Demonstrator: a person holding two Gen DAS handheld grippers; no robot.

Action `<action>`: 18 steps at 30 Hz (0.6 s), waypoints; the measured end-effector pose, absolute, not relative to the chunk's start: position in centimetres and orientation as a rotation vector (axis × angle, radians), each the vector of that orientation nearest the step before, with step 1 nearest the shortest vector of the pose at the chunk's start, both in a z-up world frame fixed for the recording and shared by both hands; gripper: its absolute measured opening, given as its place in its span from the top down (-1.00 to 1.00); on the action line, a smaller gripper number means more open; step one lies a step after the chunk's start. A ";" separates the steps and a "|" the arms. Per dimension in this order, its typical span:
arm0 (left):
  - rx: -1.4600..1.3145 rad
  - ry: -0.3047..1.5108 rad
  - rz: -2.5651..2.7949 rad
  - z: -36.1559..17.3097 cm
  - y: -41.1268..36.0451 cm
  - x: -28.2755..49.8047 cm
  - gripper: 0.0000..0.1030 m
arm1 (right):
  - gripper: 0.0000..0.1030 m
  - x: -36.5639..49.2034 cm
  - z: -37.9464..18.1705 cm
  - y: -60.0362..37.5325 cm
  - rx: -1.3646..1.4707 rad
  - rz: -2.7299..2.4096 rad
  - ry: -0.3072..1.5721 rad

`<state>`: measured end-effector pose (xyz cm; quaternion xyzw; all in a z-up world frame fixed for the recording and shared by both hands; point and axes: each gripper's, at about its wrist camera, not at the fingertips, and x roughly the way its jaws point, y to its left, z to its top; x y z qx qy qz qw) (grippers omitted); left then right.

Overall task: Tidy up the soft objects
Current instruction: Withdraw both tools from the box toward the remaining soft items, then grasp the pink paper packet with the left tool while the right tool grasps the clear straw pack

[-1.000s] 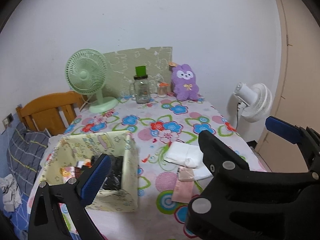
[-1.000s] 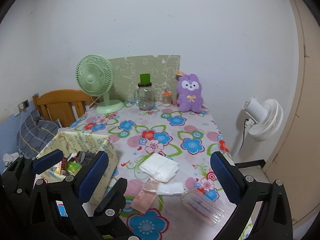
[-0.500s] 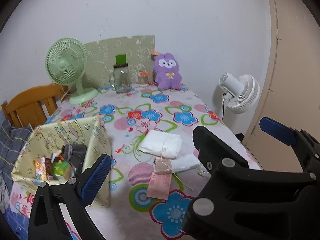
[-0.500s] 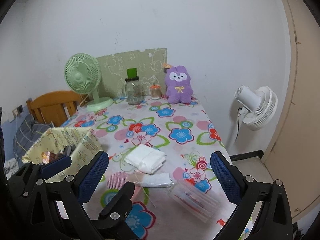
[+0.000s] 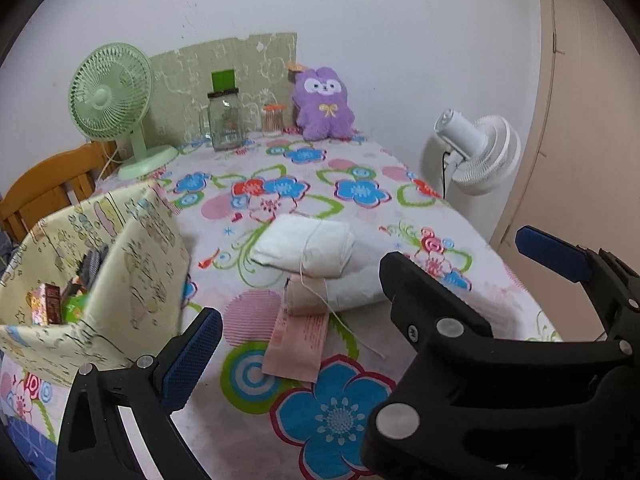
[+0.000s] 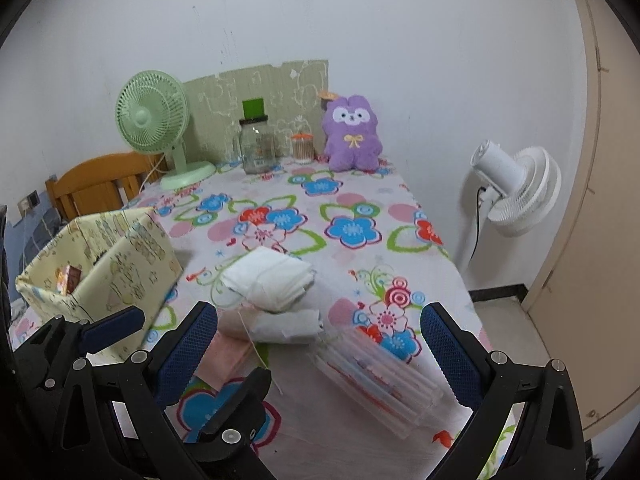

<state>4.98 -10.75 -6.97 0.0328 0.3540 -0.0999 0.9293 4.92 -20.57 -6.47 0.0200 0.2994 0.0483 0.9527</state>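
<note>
A folded white cloth lies mid-table on the flowered tablecloth, with a small beige roll, a white towel and a flat pink cloth in front of it. The white cloth, white towel and pink cloth also show in the right wrist view. A purple plush rabbit sits at the far edge. A yellow fabric box stands at the left. My left gripper is open above the cloths. My right gripper is open near the towel.
A clear plastic case lies at the front right. A green fan, a glass jar and a small swab jar stand at the back. A white floor fan is right of the table. A wooden chair is left.
Both grippers have moved forward and right toward the cloths, which now look larger and closer. Both stay open; nothing was picked up.
</note>
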 end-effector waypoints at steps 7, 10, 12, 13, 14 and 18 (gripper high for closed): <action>0.079 0.784 -0.182 -9.5 -11.0 5.8 -0.99 | -1.00 5.8 -9.1 -20.9 0.039 0.103 0.667; 0.089 0.805 -0.171 -10.4 -11.0 6.3 -0.97 | -1.00 6.3 -10.0 -21.0 0.041 0.102 0.694; 0.092 0.810 -0.170 -10.7 -11.1 6.5 -0.95 | -1.00 6.5 -10.5 -21.1 0.053 0.108 0.709; 0.095 0.813 -0.171 -10.9 -11.1 6.7 -0.94 | -1.00 6.6 -10.7 -21.2 0.058 0.109 0.714; 0.099 0.813 -0.169 -11.0 -11.1 6.8 -0.94 | -1.00 6.8 -10.9 -21.2 0.059 0.110 0.719; 0.107 0.828 -0.154 -11.6 -10.9 7.6 -0.83 | -1.00 7.4 -11.4 -21.2 0.054 0.112 0.734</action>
